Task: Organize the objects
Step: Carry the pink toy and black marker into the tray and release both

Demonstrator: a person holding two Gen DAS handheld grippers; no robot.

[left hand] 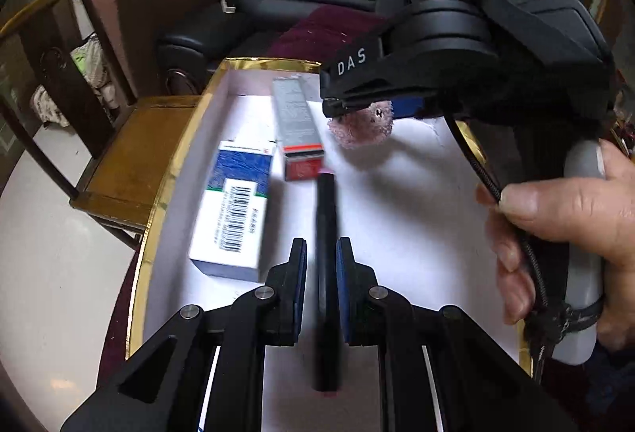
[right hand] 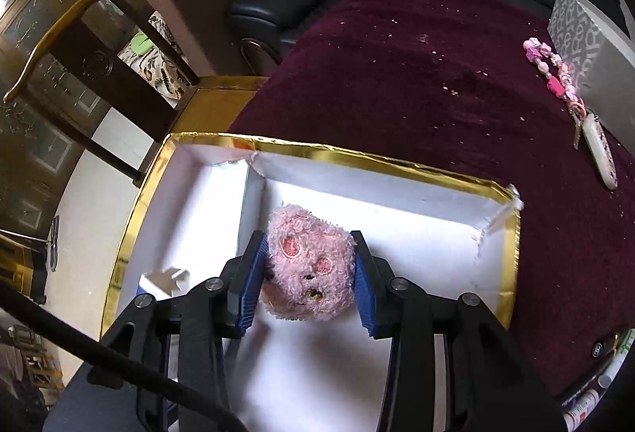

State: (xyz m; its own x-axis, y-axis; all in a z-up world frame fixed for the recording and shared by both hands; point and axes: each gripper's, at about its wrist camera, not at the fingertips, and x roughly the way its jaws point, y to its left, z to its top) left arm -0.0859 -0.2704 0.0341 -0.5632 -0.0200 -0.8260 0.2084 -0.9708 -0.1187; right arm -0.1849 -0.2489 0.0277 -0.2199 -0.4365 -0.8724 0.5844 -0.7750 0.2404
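Pink plush toy [right hand: 309, 261]: clamped between the blue pads of the right gripper [right hand: 307, 277], held over the white floor of the box; its embroidered face points at the camera. In the left wrist view it hangs at the tip of that gripper [left hand: 359, 128], above the far part of the box.
Black pen [left hand: 326, 273]: blurred, lying lengthwise between the fingers of the left gripper [left hand: 321, 289], pink tip pointing far. The jaws stand narrow around it; whether the pads actually press it, I cannot tell.
Box [right hand: 357, 154]: white inside, gold-foil rim, with a low white divider left of the toy.
Blue-and-white carton [left hand: 234, 206]: flat on the box floor, left of the pen, barcode up.
Grey carton with red end [left hand: 297, 130]: just right of it, reaching toward the far wall.
Right hand [left hand: 567, 225]: wrapped round the grey handle of the right gripper.
Tablecloth [right hand: 436, 55]: dark maroon, under the box.
Pink beaded keychain [right hand: 555, 75]: far right on the cloth, well apart from the box.
Wooden chair [left hand: 131, 146]: left of the table.
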